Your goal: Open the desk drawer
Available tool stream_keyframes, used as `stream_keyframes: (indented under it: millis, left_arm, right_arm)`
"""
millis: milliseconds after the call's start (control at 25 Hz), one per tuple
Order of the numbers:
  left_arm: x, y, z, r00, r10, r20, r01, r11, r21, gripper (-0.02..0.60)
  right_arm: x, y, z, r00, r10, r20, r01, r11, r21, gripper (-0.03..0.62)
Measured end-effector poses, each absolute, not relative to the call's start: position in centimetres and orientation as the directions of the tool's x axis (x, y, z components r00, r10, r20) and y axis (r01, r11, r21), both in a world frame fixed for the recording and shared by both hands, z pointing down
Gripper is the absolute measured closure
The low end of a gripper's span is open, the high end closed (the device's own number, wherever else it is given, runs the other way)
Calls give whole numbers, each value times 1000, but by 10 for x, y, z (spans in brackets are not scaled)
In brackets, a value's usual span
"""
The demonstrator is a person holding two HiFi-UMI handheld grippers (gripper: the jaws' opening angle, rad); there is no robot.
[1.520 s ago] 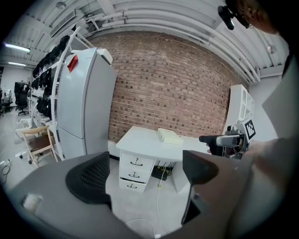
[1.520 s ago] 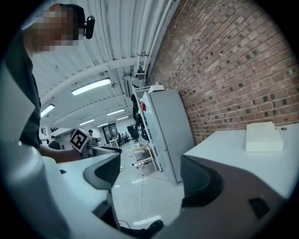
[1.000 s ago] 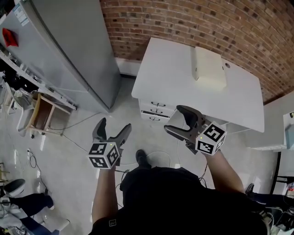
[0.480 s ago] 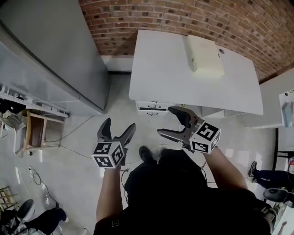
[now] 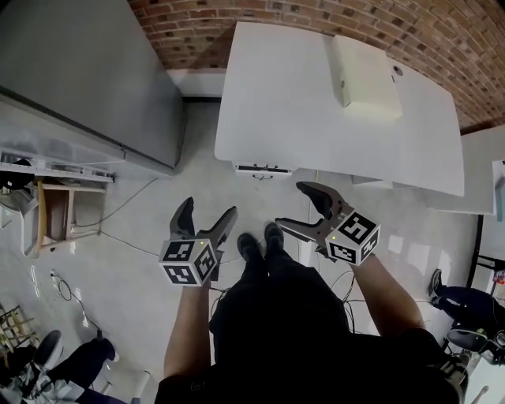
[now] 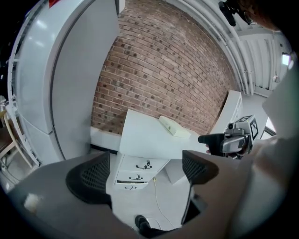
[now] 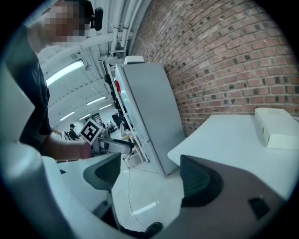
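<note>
Closest to me, the left gripper (image 5: 207, 213) and right gripper (image 5: 293, 208) both gape wide, holding nothing. Beyond them the desk (image 5: 300, 110) has drawn nearer; its drawers (image 6: 133, 172) sit just ahead, shut and untouched, so I judge I'm nearly within reach.

Desk (image 5: 284, 95) white, box (image 5: 364, 75) cream, wall (image 5: 260, 12) red-brown brick, cabinet (image 5: 87, 71) grey, left gripper (image 5: 208, 209) and right gripper (image 5: 292, 207) cubes bearing black-and-white square markers.

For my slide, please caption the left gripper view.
Left hand-held gripper, jaws apart and empty, faces the drawers of the white desk.
</note>
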State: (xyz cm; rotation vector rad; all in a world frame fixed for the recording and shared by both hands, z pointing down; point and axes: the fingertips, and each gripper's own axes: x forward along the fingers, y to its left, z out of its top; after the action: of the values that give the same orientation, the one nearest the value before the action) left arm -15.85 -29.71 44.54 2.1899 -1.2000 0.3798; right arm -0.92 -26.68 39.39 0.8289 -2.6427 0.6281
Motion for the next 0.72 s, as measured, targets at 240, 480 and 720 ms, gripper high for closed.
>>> stream_keyframes:
  millis: [240,480,720]
  left_arm:
    - [-143,-298,507,559,-616,555,-829,-385,406,94]
    - [-147,-290,577,557,-579,595,-827,-325,458,94]
    - [-155,-286,610,560,-558,612,-828,-353,436,94]
  right_arm:
    - [-5,-273,467,-745,-438,503,-626,719,-302,194]
    - [-26,-266,540,-732,-385,562,-619,721,-311,194]
    - [-44,-268,593,-702,-359,615,-596,769,-230,194]
